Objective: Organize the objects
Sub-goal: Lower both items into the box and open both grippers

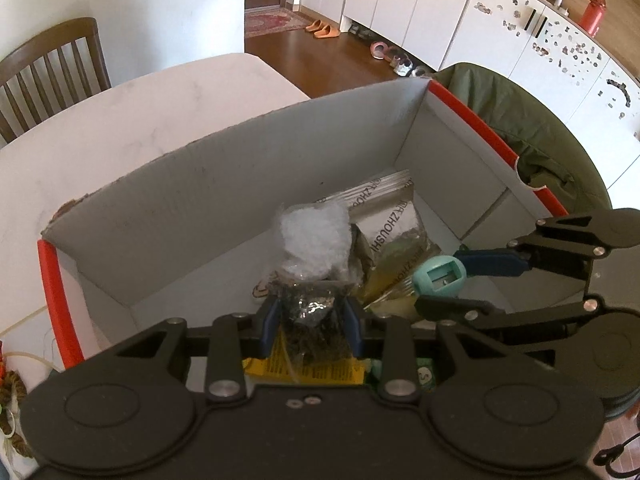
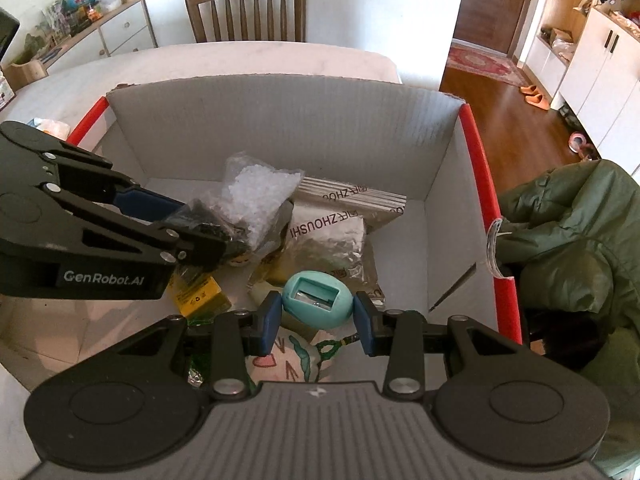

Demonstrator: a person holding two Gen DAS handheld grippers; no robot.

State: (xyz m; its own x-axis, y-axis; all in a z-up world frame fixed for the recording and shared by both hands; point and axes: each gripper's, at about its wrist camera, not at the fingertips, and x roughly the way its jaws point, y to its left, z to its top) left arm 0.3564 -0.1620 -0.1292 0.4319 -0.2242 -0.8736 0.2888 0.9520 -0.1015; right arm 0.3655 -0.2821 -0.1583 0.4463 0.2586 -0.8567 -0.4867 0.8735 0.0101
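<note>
A white cardboard box (image 1: 224,184) (image 2: 280,120) with red edges stands on the table, and both grippers are over its inside. My left gripper (image 1: 312,314) (image 2: 208,240) is shut on a clear plastic bag (image 1: 314,240) (image 2: 256,196) holding white pellets at the far end and dark contents near the pads. My right gripper (image 2: 318,312) (image 1: 440,286) is shut on a teal egg-shaped pencil sharpener (image 2: 318,300) (image 1: 440,276), blade slot facing up. Silver foil packets (image 1: 394,220) (image 2: 332,232) printed with letters lie on the box floor beneath.
A yellow packet (image 1: 304,366) (image 2: 198,294), a patterned cloth pouch (image 2: 294,356) and green items lie in the box's near part. A green jacket (image 1: 536,128) (image 2: 572,232) hangs over a chair right of the box. A wooden chair (image 2: 246,8) stands behind the white table (image 1: 120,128).
</note>
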